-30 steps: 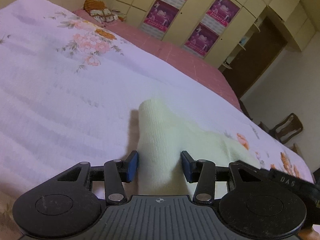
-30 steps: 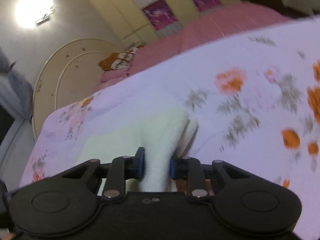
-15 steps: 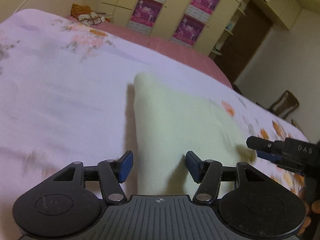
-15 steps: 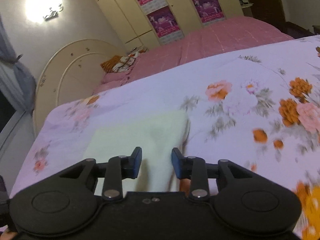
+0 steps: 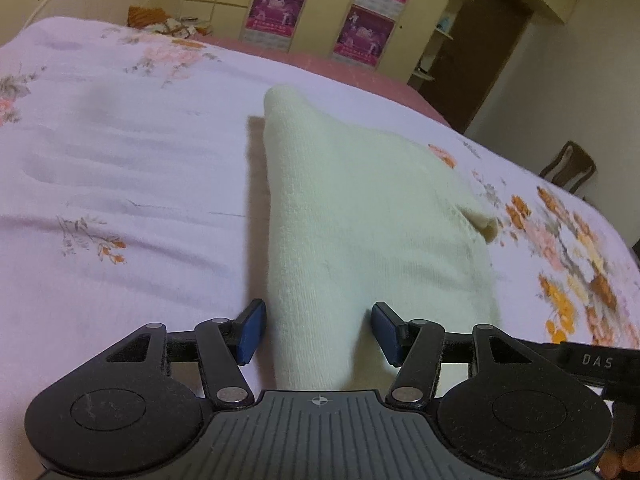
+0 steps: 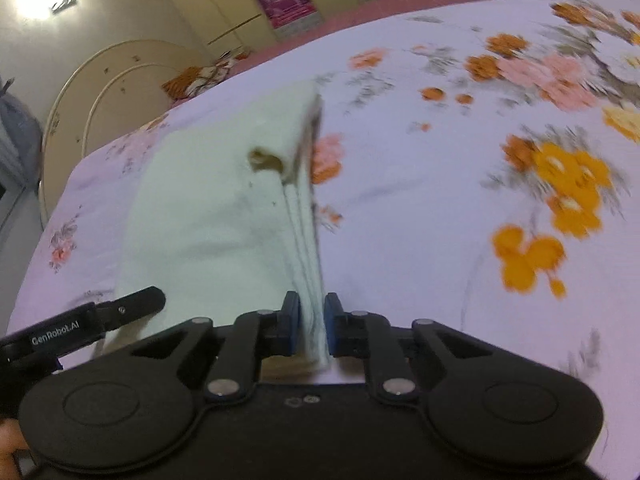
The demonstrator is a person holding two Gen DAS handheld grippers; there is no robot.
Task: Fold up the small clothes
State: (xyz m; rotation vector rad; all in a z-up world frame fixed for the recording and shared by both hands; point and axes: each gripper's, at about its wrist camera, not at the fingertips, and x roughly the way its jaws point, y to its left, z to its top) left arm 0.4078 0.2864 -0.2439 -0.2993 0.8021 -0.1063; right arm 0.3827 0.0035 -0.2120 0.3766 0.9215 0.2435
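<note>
A pale yellow-green knit garment (image 5: 360, 208) lies folded on the floral bedspread (image 5: 120, 152). My left gripper (image 5: 318, 332) is open, its blue pads on either side of the garment's near left edge, which rises between them. In the right wrist view the same garment (image 6: 208, 216) shows stacked layers along its right edge. My right gripper (image 6: 311, 326) is shut on that layered near right edge. The left gripper's body (image 6: 80, 320) shows at the lower left of the right wrist view, and the right gripper's body (image 5: 592, 360) at the lower right of the left wrist view.
The bedspread (image 6: 440, 200) has orange and pink flowers on the right. A pink sheet (image 5: 340, 68) lies beyond it, with a patterned pillow (image 5: 168, 24) near the curved headboard (image 6: 120, 88). Wardrobes with posters (image 5: 320, 8), a dark door (image 5: 480, 52) and a wooden chair (image 5: 568, 168) stand behind.
My right gripper has closed on the garment's layered right edge; it stood open half a second ago. Both grippers have moved closer together. The left gripper stays open.
</note>
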